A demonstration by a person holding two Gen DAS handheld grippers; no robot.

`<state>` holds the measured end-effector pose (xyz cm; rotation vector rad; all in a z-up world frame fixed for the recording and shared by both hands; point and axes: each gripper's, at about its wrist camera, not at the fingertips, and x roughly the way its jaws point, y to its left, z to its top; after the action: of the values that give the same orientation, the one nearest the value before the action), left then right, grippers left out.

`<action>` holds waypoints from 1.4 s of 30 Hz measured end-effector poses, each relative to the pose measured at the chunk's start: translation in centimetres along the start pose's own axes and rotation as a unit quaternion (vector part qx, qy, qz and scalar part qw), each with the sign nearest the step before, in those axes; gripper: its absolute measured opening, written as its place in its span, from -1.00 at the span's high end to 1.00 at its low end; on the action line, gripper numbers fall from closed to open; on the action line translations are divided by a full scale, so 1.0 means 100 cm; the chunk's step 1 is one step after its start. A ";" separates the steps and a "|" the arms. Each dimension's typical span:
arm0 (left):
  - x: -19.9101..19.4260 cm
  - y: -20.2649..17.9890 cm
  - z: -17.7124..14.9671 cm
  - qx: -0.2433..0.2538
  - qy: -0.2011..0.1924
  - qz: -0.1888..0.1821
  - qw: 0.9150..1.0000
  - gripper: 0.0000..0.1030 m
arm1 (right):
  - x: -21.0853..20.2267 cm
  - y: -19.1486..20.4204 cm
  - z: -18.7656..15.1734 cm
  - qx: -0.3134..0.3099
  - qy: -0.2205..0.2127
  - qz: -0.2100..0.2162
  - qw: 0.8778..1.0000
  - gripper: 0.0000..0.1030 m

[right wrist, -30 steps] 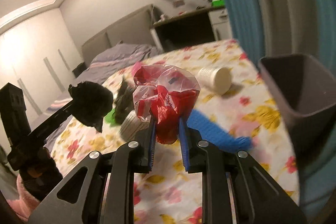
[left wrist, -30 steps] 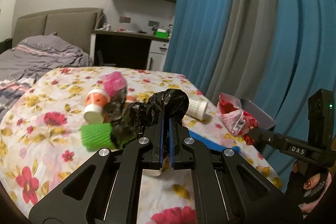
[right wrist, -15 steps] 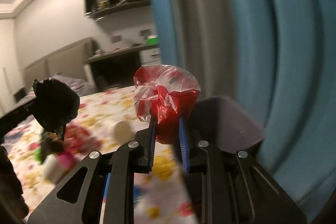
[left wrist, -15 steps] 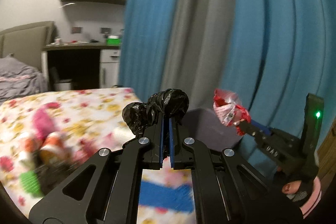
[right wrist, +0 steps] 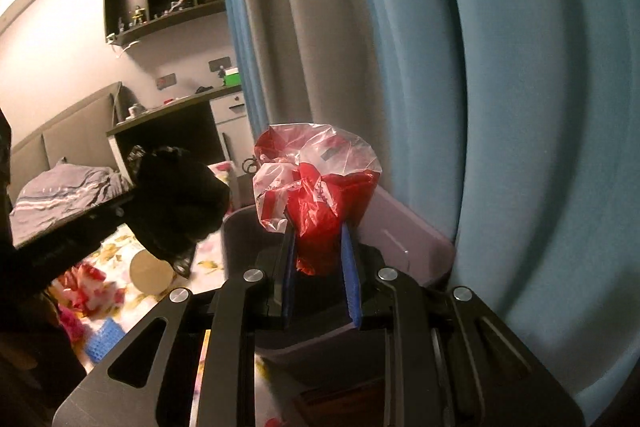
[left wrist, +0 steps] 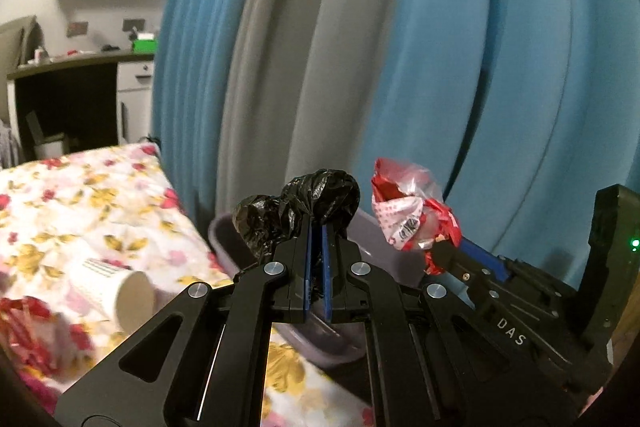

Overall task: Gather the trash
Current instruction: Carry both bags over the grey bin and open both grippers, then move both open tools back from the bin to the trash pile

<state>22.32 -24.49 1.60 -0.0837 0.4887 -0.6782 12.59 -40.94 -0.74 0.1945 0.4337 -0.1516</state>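
My left gripper [left wrist: 317, 227] is shut on a crumpled black plastic bag [left wrist: 304, 215] and holds it above the near rim of a grey trash bin [left wrist: 228, 243]. My right gripper [right wrist: 320, 231] is shut on a red and clear plastic wrapper [right wrist: 320, 183] and holds it over the same bin [right wrist: 400, 227]. In the left wrist view the right gripper [left wrist: 444, 251] and its wrapper [left wrist: 404, 215] show just right of the black bag. In the right wrist view the black bag [right wrist: 176, 203] hangs left of the wrapper.
The bin stands at the edge of a table with a floral cloth [left wrist: 80, 195], against blue and grey curtains [left wrist: 400, 67]. A white paper cup [left wrist: 116, 291] lies on its side on the cloth near red wrappers [left wrist: 24, 323]. A blue item [right wrist: 102, 341] lies nearby.
Both grippers have swung right, away from the pile on the table toward the bin, each carrying its trash. The bin now sits directly below them.
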 end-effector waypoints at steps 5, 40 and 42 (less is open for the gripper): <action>0.027 -0.001 -0.004 -0.005 0.018 -0.010 1.000 0.93 | 0.003 -0.009 -0.006 0.003 0.000 -0.008 1.000 0.56; 0.039 0.030 -0.015 -0.062 0.031 0.005 0.998 -0.48 | 0.025 -0.007 -0.001 0.013 -0.003 -0.032 0.999 -0.12; 0.026 0.030 -0.015 -0.056 0.017 0.026 0.998 -0.76 | 0.017 -0.003 -0.001 0.008 -0.015 -0.035 0.999 -0.26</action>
<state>25.11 -23.69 -1.45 -0.1638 0.5591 -0.6017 14.02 -41.37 -1.58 0.1927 0.4102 -0.2263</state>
